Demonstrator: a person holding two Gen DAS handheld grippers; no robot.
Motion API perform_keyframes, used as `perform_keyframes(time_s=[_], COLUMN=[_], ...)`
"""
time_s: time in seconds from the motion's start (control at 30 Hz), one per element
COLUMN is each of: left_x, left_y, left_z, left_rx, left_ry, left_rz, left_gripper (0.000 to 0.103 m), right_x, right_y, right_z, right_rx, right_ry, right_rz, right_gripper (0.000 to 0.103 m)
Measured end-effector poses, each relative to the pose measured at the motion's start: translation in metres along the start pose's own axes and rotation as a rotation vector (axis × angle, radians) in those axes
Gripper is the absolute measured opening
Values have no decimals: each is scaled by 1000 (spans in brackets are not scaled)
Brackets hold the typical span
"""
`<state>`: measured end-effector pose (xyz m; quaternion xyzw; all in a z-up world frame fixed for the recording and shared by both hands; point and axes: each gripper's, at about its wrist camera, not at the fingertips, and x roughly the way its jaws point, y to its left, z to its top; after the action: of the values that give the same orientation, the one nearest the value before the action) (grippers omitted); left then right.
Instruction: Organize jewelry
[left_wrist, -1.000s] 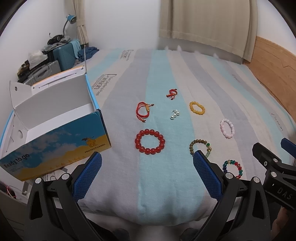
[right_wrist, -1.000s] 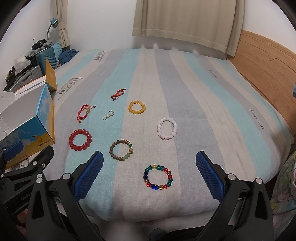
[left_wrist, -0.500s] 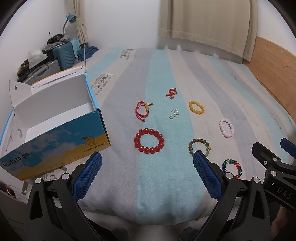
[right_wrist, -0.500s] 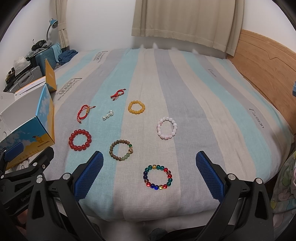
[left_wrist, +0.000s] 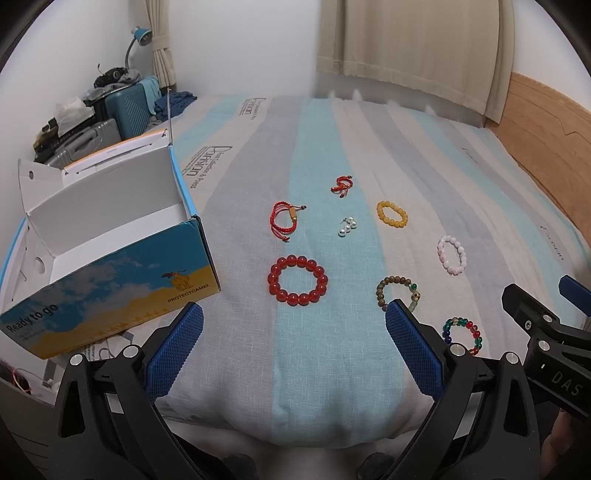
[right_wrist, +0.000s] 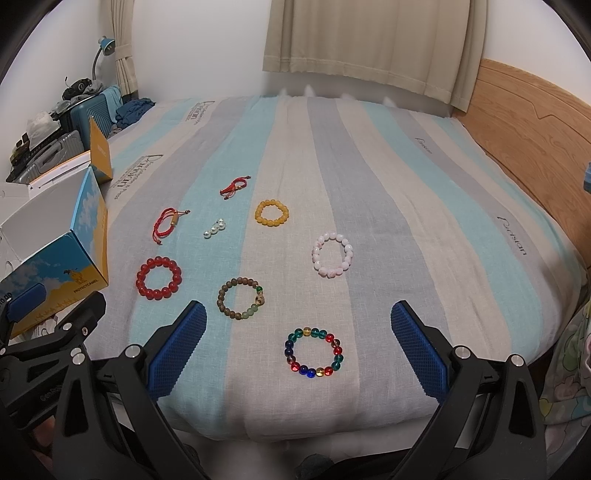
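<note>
Both tools are held low at the near edge of the bed (right_wrist: 369, 177), and nothing is gripped: the left hand-held gripper (left_wrist: 293, 345) and the right hand-held gripper (right_wrist: 297, 343) are each seen with their blue pads spread wide apart. The jewelry is laid out flat on the striped cover, ahead of both. The multicolored bead bracelet (right_wrist: 313, 352) lies nearest, almost directly between the right tool's pads and just beyond them, so the right hand is judged the better placed for it; being a round loop, it offers no long axis. The red bead bracelet (left_wrist: 297, 280) lies straight ahead of the left tool, with the open cardboard box (left_wrist: 110, 236) just to its left on the bed's edge, presumably the destination. The brown bead bracelet (right_wrist: 242, 298) sits between the two reaches. Glossy, rounded beads may be expected to slip under a pinch.
</note>
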<state>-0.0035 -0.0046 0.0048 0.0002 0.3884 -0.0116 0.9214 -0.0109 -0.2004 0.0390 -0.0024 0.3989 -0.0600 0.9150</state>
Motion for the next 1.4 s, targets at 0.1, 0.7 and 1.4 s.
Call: perform_keyframes(time_s=[0.1,0.7,1.4], left_x=[0,-1,5], left_y=[0,-1,-2], left_z=[0,0,1], left_rx=[2,6,11], left_ry=[-1,2,15], left_rz=[2,1,-6], left_gripper=[97,97,97], right_x=[0,0,3], right_y=[0,0,-1], right_z=[0,1,6], right_rx=[1,1,2], right_ry=[1,2,-3], right_rz=[1,1,-4], right_gripper=[96,96,96])
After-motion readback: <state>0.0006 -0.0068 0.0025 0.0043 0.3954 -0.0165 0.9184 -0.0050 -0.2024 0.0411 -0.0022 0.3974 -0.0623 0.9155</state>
